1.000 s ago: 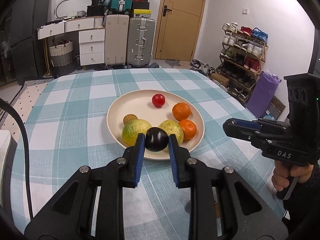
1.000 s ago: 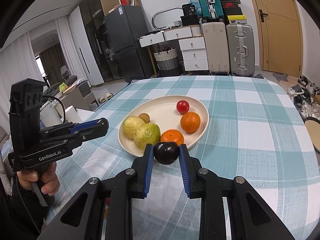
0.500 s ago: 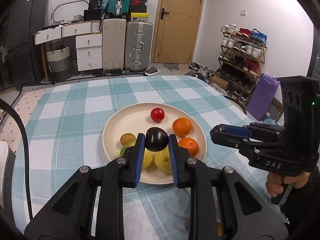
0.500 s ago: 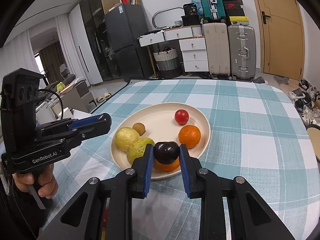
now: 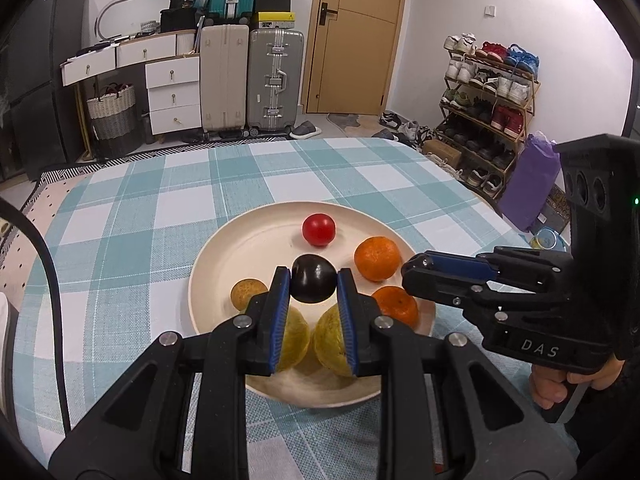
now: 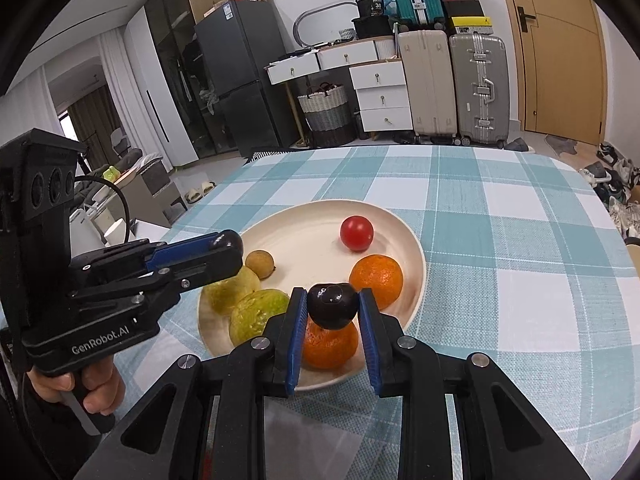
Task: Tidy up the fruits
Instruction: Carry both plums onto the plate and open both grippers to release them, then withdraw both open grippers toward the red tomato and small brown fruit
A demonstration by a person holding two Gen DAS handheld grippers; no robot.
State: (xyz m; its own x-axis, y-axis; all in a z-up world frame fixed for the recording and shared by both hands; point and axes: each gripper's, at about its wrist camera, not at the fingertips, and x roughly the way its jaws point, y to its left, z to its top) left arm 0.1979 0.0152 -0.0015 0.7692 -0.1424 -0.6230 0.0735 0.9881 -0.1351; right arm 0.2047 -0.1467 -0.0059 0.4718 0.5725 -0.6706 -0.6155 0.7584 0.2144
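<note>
A cream plate [image 5: 240, 248] [image 6: 304, 224] on the checked tablecloth holds a red tomato [image 5: 318, 230] [image 6: 356, 233], two oranges [image 5: 377, 253] [image 5: 396, 306], two yellow-green fruits [image 6: 230, 292] [image 6: 256, 314] and a small brown fruit [image 5: 248, 292] [image 6: 260, 264]. My left gripper [image 5: 313, 285] is shut on a dark plum [image 5: 313, 284] and holds it above the plate's middle. My right gripper [image 6: 333, 307] is shut on a second dark plum [image 6: 333, 306] above the near orange [image 6: 330, 344] at the plate's near rim. Each gripper shows in the other's view [image 5: 424, 270] [image 6: 224, 244].
The checked table [image 5: 120, 216] drops off at its far and right edges. Beyond it stand suitcases [image 5: 274, 80], a drawer unit [image 5: 172, 88], a shoe rack [image 5: 488, 92] and a fridge [image 6: 240, 72].
Both grippers have moved forward over the plate, each with its plum. The left plum went from the near rim to above the plate's middle; the right plum went from off the rim to above the near orange.
</note>
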